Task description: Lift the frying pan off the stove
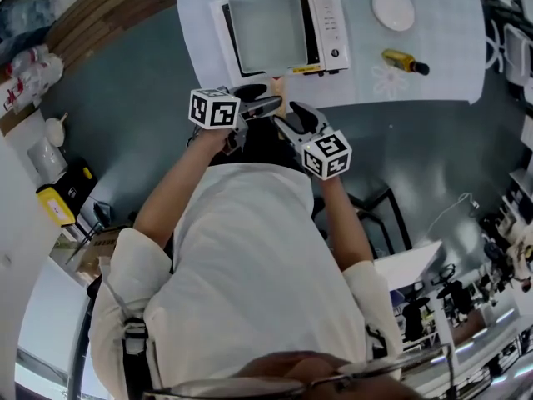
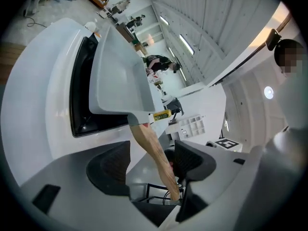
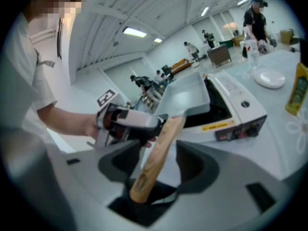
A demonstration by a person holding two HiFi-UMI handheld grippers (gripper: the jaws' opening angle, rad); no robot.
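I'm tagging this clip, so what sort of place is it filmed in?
Probably a mock kitchen station in a large lab or workshop hall: a stove and frying pan on a cloth-covered table, with strip lights and other people at workbenches behind.

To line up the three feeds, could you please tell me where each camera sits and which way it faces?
Head view: on the person's head, looking steeply down at stove and pan; shirt, arms, left tongs and right tongs show.
Left gripper view: on the left tongs, looking along open jaws at the pan; shirt at right.
Right gripper view: on the right tongs, looking along open jaws toward the stove; left hand and left tongs show.
Shared: both gripper views show the pan's handle between the jaws.
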